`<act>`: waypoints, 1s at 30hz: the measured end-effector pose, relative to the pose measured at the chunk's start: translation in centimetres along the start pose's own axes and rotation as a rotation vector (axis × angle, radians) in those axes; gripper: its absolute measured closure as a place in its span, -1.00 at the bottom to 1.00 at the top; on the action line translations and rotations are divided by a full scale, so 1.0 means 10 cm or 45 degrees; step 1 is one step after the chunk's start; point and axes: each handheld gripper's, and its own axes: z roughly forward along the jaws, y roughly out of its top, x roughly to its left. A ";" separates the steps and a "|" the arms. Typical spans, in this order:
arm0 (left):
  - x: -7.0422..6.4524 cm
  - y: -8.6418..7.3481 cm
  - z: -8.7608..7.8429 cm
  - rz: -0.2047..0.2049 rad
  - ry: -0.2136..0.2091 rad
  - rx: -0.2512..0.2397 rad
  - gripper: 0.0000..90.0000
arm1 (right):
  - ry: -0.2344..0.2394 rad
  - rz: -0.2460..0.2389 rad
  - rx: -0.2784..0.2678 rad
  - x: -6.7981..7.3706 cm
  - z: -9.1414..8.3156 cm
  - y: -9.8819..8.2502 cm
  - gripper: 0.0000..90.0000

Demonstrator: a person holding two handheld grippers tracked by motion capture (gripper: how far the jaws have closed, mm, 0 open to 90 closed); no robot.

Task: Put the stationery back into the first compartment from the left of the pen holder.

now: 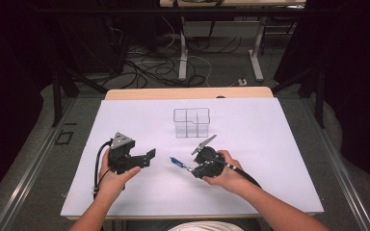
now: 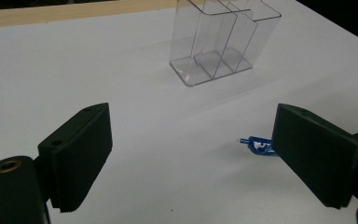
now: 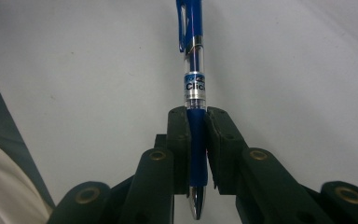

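Between the right gripper's [image 3: 198,123] clamped fingers, the blue pen's [image 3: 195,60] grip is hidden; left gripper [image 2: 191,158] gapes.

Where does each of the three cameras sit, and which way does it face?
High view: above the person's side, looking forward and down on the white table; both forearms, left gripper, right gripper.
Left gripper view: rides that gripper, looks between open jaws toward the clear organizer.
Right gripper view: looks along shut jaws clamping the blue pen.
Shared: pen and table in all three.
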 end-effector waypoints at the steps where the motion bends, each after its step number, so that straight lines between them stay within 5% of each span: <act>1: 0.00 0.00 0.00 0.001 0.001 0.001 -0.73 | -0.031 -0.021 0.003 0.02 -0.01 0.00 0.79; 11: 0.01 0.00 -0.01 0.007 -0.003 0.006 -0.69 | -0.356 -0.565 -0.007 0.25 -0.07 -0.07 0.79; 14: 0.01 0.00 -0.01 0.006 -0.001 0.007 -0.68 | -0.512 -0.833 -0.019 0.36 -0.09 -0.12 0.79; 15: 0.01 0.00 -0.01 0.005 -0.001 0.007 -0.68 | -0.512 -0.833 -0.019 0.36 -0.09 -0.12 0.79; 19: 0.01 0.00 -0.01 0.001 -0.003 0.004 -0.68 | -0.652 -1.095 -0.044 0.45 -0.13 -0.19 0.79; 20: 0.01 0.00 -0.01 0.005 0.000 0.006 -0.65 | -0.706 -1.200 -0.037 0.48 -0.16 -0.22 0.79; 21: 0.01 0.00 -0.01 0.005 0.001 0.006 -0.65 | -0.706 -1.200 -0.037 0.48 -0.16 -0.22 0.79; 22: 0.01 0.00 -0.01 0.008 0.000 0.008 -0.65 | -0.757 -1.302 -0.026 0.49 -0.18 -0.25 0.79; 24: 0.01 0.00 0.00 0.017 -0.003 0.007 -0.65 | -0.778 -1.331 -0.020 0.50 -0.18 -0.26 0.79; 28: 0.01 0.01 0.01 0.039 -0.011 0.013 -0.64 | -0.923 -1.595 0.036 0.49 -0.23 -0.32 0.79; 30: 0.01 0.02 0.02 0.048 -0.012 0.017 -0.64 | -0.946 -1.638 0.041 0.47 -0.24 -0.32 0.79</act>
